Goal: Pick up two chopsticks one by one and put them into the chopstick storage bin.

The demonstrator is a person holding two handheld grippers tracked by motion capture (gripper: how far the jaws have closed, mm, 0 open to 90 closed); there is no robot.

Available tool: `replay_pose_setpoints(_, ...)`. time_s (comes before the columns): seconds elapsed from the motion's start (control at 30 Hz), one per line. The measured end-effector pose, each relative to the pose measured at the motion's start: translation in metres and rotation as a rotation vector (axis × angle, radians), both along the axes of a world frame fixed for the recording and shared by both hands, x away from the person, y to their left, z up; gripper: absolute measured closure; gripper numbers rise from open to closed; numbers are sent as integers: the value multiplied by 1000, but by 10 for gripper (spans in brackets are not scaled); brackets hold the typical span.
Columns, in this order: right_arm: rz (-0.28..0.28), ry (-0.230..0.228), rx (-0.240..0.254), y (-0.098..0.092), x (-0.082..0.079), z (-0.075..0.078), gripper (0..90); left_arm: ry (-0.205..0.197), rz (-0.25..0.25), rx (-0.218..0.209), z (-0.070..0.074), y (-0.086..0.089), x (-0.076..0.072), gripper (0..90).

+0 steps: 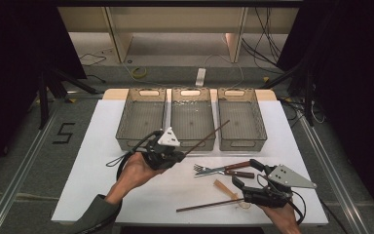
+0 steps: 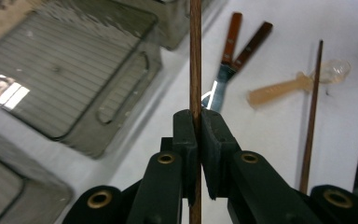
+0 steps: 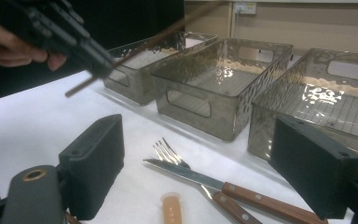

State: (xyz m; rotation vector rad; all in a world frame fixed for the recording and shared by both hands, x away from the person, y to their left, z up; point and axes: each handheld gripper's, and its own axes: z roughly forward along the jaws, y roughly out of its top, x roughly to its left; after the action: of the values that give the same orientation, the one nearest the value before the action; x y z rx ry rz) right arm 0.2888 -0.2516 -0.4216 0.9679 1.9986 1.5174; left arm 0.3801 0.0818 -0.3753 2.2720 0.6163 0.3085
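Left gripper view: chopstick (image 2: 195, 60) clamped upright between left tongs (image 2: 197, 122).

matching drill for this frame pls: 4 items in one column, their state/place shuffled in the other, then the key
Items:
1. left tool
2. right tool
3. fork
4. second chopstick

States or places:
A. lies flat near the table's front edge
B. jaws wide apart, nothing between them
C. shut on a chopstick, lifted off the table
D. lies beside the knife, in front of the bins

Pairs: 1-C, 2-B, 3-D, 4-A
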Motion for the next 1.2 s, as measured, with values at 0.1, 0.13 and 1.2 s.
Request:
replay_pose_setpoints(0.1, 1, -1, 2, 0, 0, 0, 183, -21, 41, -33, 6, 12, 4, 846)
replay_pose_setpoints(0.13, 2, -1, 1, 0, 0, 0, 183, -26, 49, -37, 7, 15, 5, 845)
replay_pose_setpoints(1.2, 5, 5, -7, 3, 1, -3, 183, -67, 341, -176, 26, 101, 46, 846)
